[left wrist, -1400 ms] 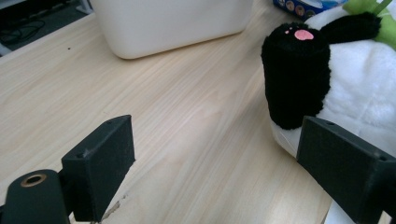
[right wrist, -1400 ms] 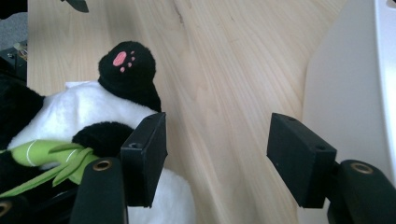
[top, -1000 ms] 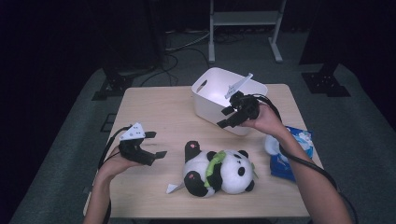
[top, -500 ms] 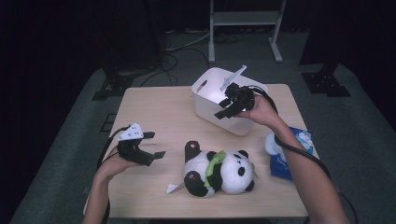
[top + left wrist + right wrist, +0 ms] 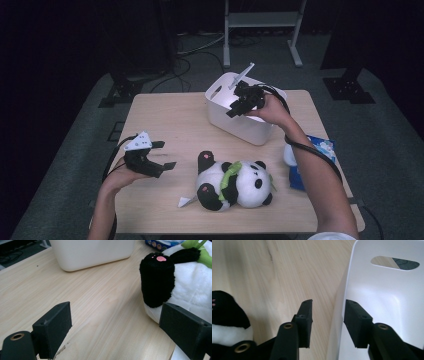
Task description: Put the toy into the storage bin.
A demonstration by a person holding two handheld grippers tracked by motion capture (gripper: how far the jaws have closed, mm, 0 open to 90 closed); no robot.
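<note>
Right fingers: the right gripper (image 5: 239,106) has its 2 jaws parted, 1 on each side of the near wall of the white bin (image 5: 240,122); no contact can be made out, so a grasp cannot be confirmed.
Left fingers: the left gripper (image 5: 161,155) is released, jaws wide, nothing between them, low over the wooden table (image 5: 165,115).
White bin: far right part of the table, upright, handle slot in its wall.
Plush panda (image 5: 235,182): lying on its back at the near edge, between the 2 forearms, just beside the left gripper's right jaw in the left gripper view.
Blue packet (image 5: 310,160): right edge of the table, near the panda's head.
</note>
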